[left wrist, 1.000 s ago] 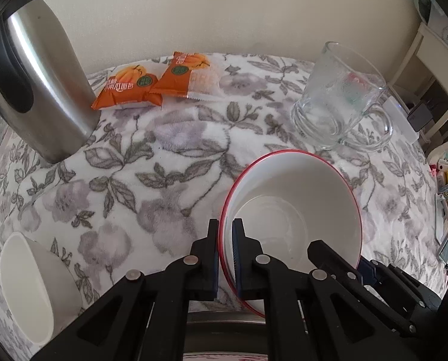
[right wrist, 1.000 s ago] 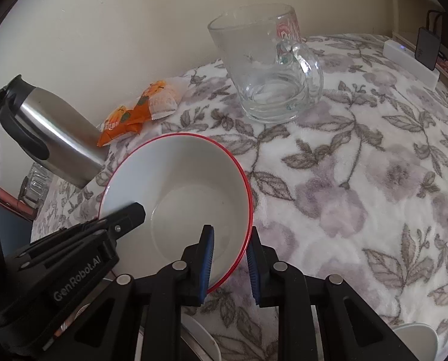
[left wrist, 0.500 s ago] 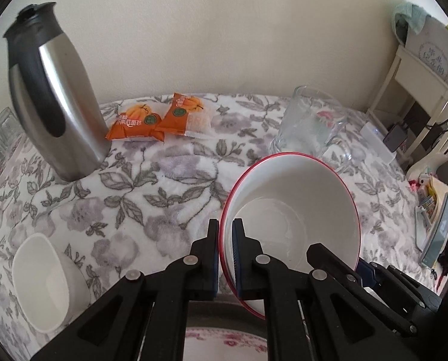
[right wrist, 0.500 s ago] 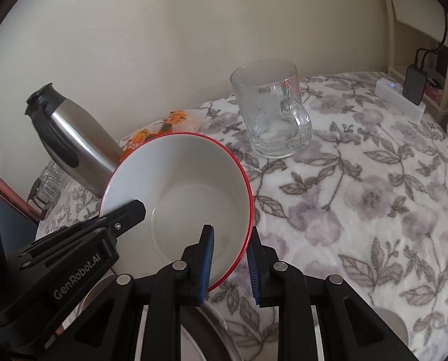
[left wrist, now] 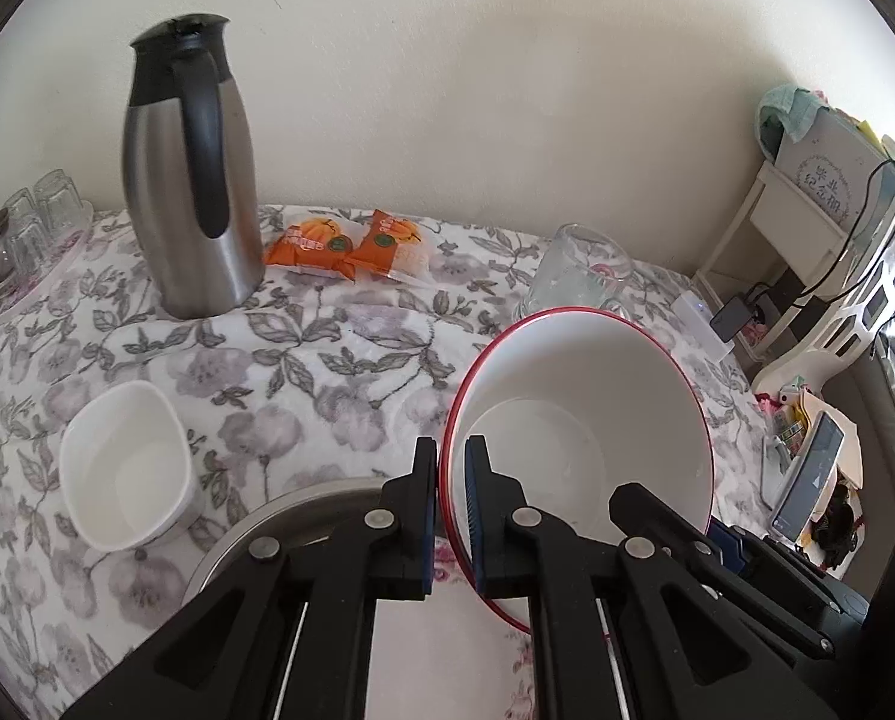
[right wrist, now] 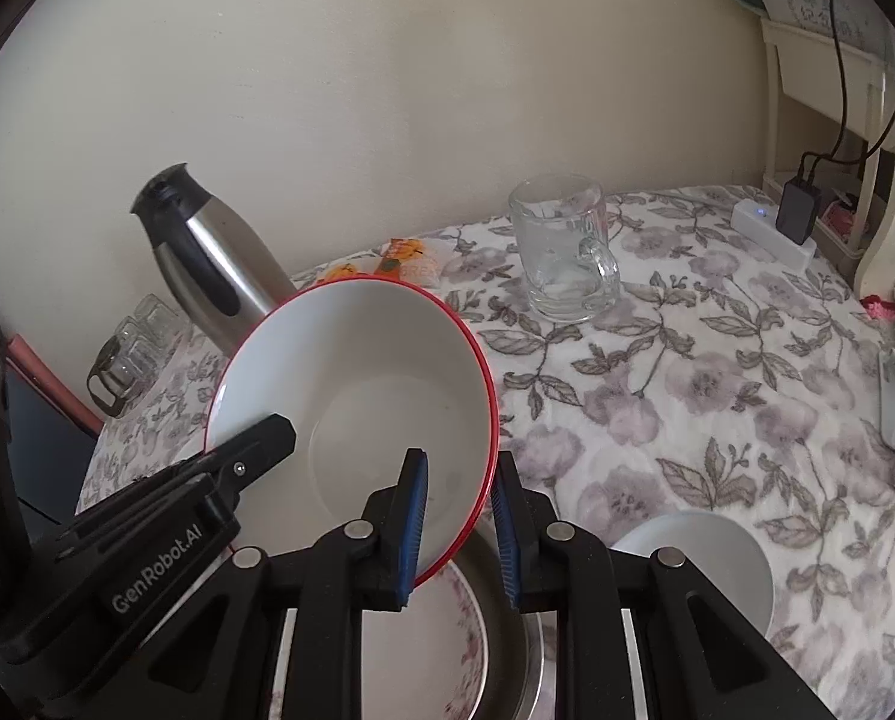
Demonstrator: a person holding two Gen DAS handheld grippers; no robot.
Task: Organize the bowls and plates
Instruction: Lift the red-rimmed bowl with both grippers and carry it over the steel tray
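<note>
A white bowl with a red rim (left wrist: 585,420) (right wrist: 357,396) hangs tilted above the table, held from both sides. My left gripper (left wrist: 450,516) is shut on its left rim, one pad inside and one outside. At the opposite rim my right gripper (right wrist: 456,528) is shut on the same bowl. Below them lies a flowered plate (right wrist: 447,648) (left wrist: 441,558) inside a metal pan (left wrist: 255,528). A small white bowl (left wrist: 123,468) (right wrist: 711,564) rests on the floral tablecloth beside the pan.
A steel thermos jug (left wrist: 189,180) (right wrist: 207,258) stands at the back left, orange snack packets (left wrist: 351,243) beside it. A glass mug (right wrist: 561,252) (left wrist: 579,270) is at the back right. Small glasses on a tray (left wrist: 21,240) sit far left; a cluttered shelf (left wrist: 807,240) stands right.
Both grippers have risen and drawn back with the red-rimmed bowl; the table objects look farther away, and the plate, pan and small white bowl have come into view below.
</note>
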